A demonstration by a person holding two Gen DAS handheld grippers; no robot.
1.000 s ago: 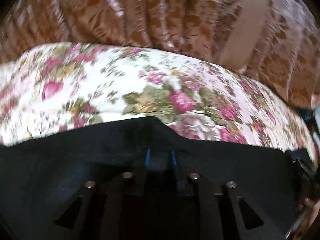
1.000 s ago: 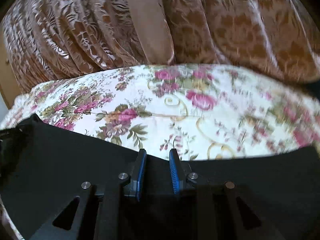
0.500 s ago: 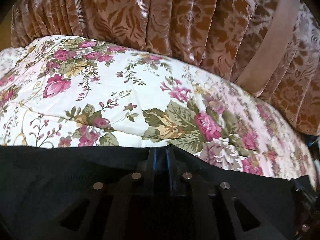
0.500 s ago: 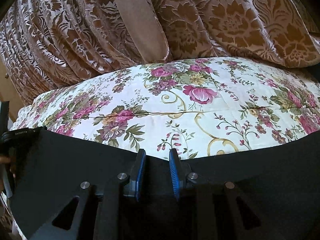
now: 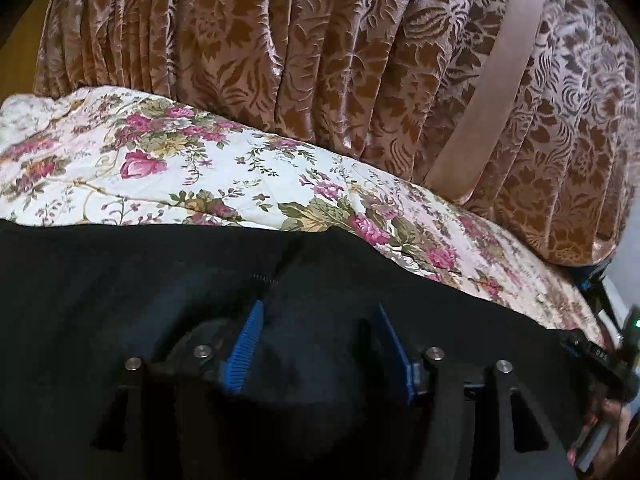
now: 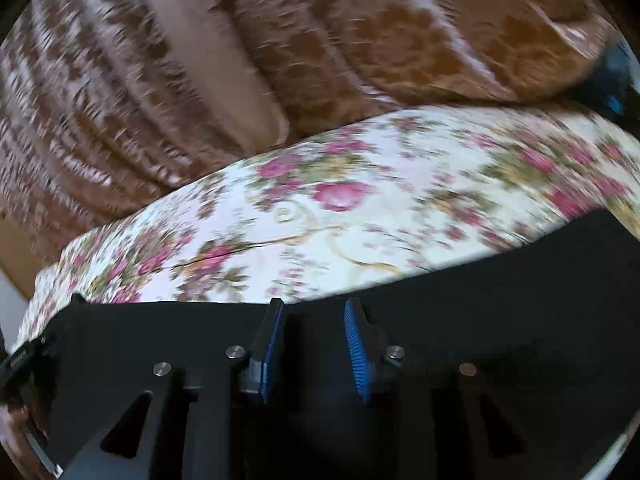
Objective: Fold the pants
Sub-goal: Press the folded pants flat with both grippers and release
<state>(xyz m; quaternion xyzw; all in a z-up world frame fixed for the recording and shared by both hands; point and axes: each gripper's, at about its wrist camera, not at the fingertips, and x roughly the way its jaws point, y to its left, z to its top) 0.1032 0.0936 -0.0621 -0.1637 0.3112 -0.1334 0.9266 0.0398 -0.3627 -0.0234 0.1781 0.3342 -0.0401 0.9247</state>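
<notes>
The black pants point(image 5: 120, 280) lie spread across the near part of the flowered bedspread point(image 5: 200, 168). My left gripper point(image 5: 316, 340) is open, its blue pads apart, with pants cloth under and between them. In the right wrist view the pants point(image 6: 520, 300) fill the lower frame. My right gripper point(image 6: 314, 344) sits at their far edge with its blue pads a little apart and dark cloth between them; that view is blurred. The other gripper shows at the right edge of the left view point(image 5: 600, 356).
A brown patterned curtain point(image 5: 320, 60) hangs behind the bed, with a plain beige band point(image 5: 492, 92) across it. The bed's far edge meets the curtain. It also shows in the right wrist view point(image 6: 200, 80).
My left gripper has opened: its pads were together on the pants edge and now stand apart, further over the cloth. The right gripper has moved, blurring its view, with its pads slightly wider.
</notes>
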